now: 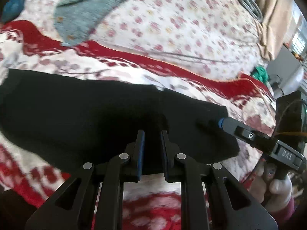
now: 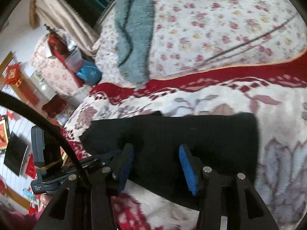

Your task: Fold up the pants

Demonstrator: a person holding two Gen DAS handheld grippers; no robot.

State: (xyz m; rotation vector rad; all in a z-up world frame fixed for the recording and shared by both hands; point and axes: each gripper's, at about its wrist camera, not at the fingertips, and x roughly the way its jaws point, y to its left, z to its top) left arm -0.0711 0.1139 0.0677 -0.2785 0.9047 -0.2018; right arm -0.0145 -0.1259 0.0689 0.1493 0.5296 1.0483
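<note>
The black pants (image 1: 86, 115) lie folded in a long dark block on a red and white floral blanket (image 1: 172, 80). My left gripper (image 1: 153, 134) hovers over the near edge of the pants with a narrow gap between its blue pads, holding nothing. My right gripper (image 2: 155, 151) is open wide over the pants (image 2: 191, 143) and empty. The right gripper also shows in the left wrist view (image 1: 220, 123), its tip resting on the right end of the pants.
A grey-blue fuzzy blanket (image 1: 86, 9) lies on the floral bedsheet (image 1: 182, 19) beyond the pants. A thin dark cable (image 1: 182, 55) runs across the sheet. Curtains (image 2: 63, 19) and cluttered furniture (image 2: 57, 57) stand past the bed's edge.
</note>
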